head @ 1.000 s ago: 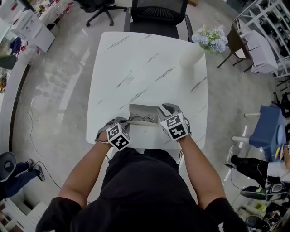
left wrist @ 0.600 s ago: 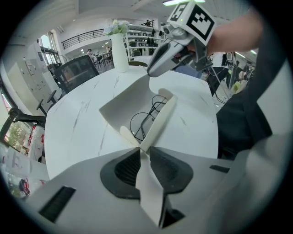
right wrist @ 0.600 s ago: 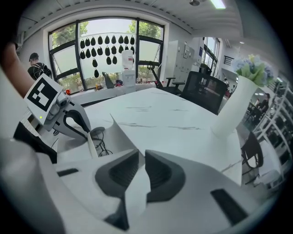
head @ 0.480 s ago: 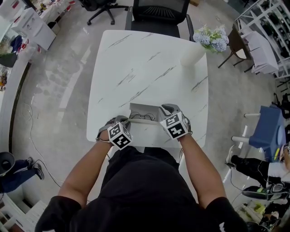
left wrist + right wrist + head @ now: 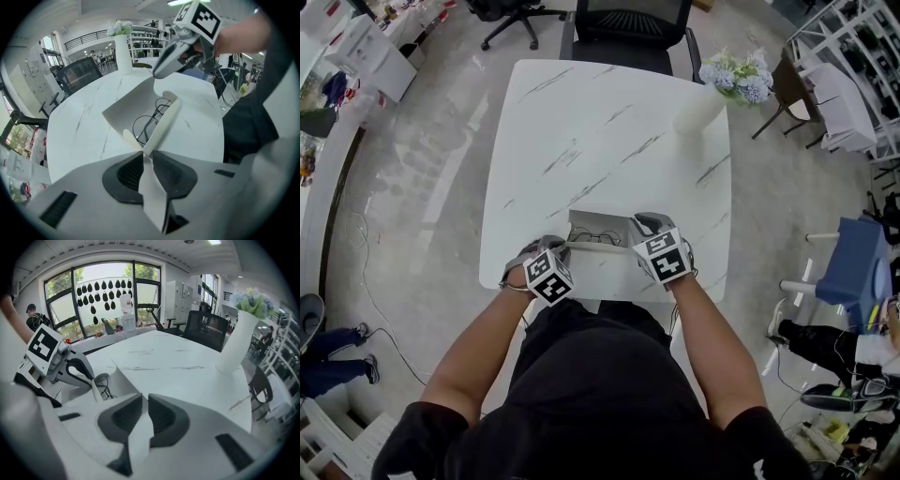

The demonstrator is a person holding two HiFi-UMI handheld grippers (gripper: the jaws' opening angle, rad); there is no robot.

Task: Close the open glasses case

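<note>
Nearest you, at the front edge of the white bench [image 5: 600,131], your left gripper [image 5: 146,153] and right gripper [image 5: 142,399] each have their jaws closed on one end of the raised lid [image 5: 164,123] of the glasses case [image 5: 595,223]. The case lies open between them, with wire-framed glasses [image 5: 600,243] inside. Farther back, a white vase [image 5: 698,111] of flowers stands at the far right corner, and a black chair [image 5: 628,28] sits beyond the bench.

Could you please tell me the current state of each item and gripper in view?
glasses case: open, its flap lifted but not yet closed.
glasses: lying inside the case.
left gripper: shut on the case's flap.
right gripper: shut on the same flap.
vase: upright, holding flowers.
</note>
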